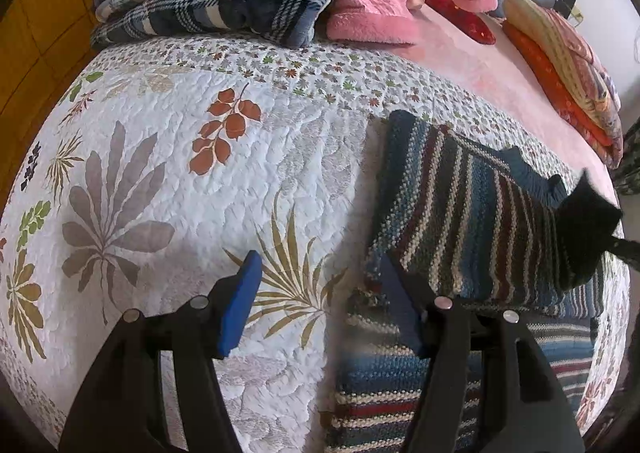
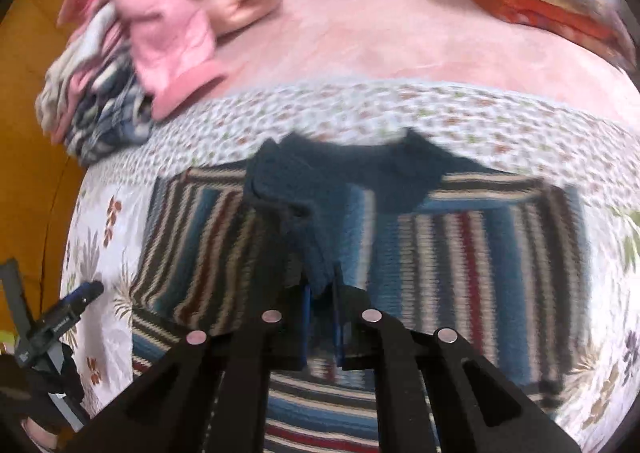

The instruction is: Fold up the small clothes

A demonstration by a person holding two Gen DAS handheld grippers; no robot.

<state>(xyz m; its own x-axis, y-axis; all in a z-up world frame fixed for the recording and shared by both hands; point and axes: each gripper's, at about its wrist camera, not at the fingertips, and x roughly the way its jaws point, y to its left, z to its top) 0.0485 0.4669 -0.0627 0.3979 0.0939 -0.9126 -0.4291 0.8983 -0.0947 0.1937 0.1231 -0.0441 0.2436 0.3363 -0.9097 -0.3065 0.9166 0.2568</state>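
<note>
Blurred right view: right gripper (image 2: 320, 293) jaws pinch the striped sweater's (image 1: 472, 213) teal edge; left gripper (image 1: 316, 301) jaws gape over the quilted bed (image 1: 180, 181).

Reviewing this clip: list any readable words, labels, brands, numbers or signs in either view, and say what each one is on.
No text can be read.
White lettering on the left tongs, seen from the right wrist view: too small and blurred to read.
Striped sweater, quilt, plaid blanket: patterns only, no writing.

Blurry and cut-off parts

The right wrist view is blurry. The striped sweater (image 2: 460, 253) runs off the bottom there. The right gripper (image 1: 588, 213) is just a dark blur.
</note>
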